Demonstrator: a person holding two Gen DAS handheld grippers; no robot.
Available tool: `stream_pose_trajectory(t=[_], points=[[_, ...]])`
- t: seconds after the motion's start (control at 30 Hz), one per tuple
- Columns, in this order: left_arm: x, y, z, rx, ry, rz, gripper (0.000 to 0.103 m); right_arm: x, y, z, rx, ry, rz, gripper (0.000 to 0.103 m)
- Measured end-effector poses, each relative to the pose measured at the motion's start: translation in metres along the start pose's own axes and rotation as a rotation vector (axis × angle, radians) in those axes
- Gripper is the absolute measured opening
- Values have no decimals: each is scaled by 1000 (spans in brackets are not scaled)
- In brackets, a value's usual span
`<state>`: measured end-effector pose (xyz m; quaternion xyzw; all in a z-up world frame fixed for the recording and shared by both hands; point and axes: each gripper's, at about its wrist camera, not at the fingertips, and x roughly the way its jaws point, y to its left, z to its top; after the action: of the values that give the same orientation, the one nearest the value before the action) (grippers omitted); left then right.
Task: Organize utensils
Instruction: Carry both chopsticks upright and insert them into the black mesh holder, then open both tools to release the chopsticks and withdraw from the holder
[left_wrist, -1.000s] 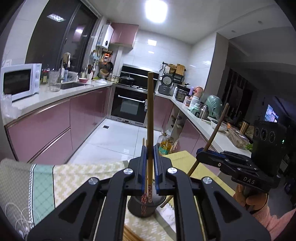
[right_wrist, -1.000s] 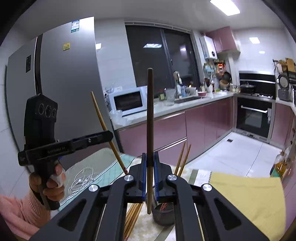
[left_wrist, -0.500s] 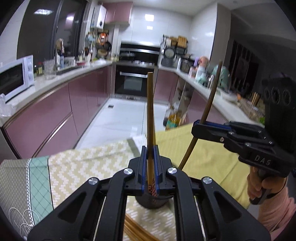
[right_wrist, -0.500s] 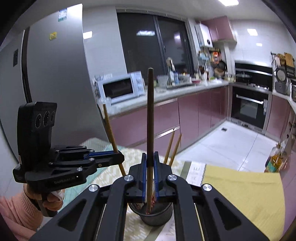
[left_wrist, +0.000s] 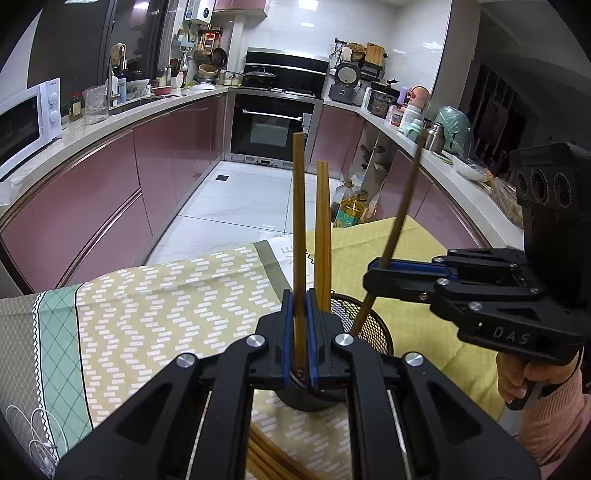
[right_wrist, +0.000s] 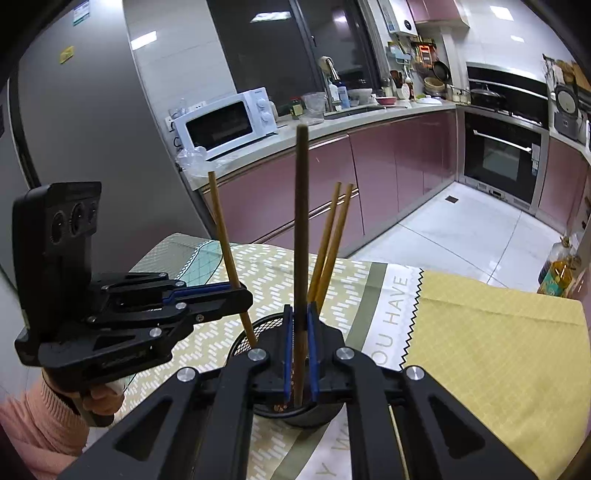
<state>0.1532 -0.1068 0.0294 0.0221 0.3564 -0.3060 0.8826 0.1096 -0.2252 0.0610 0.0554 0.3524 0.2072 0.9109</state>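
Grippers both clamp one chopstick each, the left gripper (left_wrist: 300, 332) holding a light chopstick (left_wrist: 298, 221) and the right gripper (right_wrist: 300, 343) a dark chopstick (right_wrist: 301, 221), tips lowered into the mesh holder (left_wrist: 369, 325) near the tablecloth's (left_wrist: 166, 295) middle.

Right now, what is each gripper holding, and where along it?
Left gripper: light chopstick, near its lower end. Right gripper: dark chopstick, also low, tips over the mesh holder.
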Motion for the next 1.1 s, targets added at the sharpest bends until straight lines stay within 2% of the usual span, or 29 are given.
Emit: stream_pose_trajectory(t=[0.2,0.3,0.37,0.47,0.53,0.6,0.67,0.8,0.9,0.97,1.1], points=[[10,0,2,-7,3,27,9,11,-2,4,23,-1,-23,8],[7,1,-3,-17,-11,38,13,10,-3,1,29,-10,-26,11],[0,3,-9,-25,-36,47,17,6,-2,-3,25,-27,-33,26],[-19,4,-22,-22,-92,74,31,-2,2,-8,12,-61,-55,36],[-34,6,-32,-21,-127,93,46,-10,8,-14,-5,-86,-57,40],[-47,10,-43,-23,-153,110,54,-18,15,-20,-25,-109,-54,44],[-60,12,-56,-23,-171,125,64,-28,27,-30,-64,-136,-37,52],[-73,12,-84,-27,-160,157,83,-40,55,-55,-167,-144,18,61],[-73,13,-105,-34,-121,199,85,-34,73,-75,-218,-101,47,62],[-71,16,-117,-55,-97,205,87,-26,82,-87,-237,-60,33,62],[-63,17,-139,-58,-52,270,89,-8,83,-106,-197,1,48,62]])
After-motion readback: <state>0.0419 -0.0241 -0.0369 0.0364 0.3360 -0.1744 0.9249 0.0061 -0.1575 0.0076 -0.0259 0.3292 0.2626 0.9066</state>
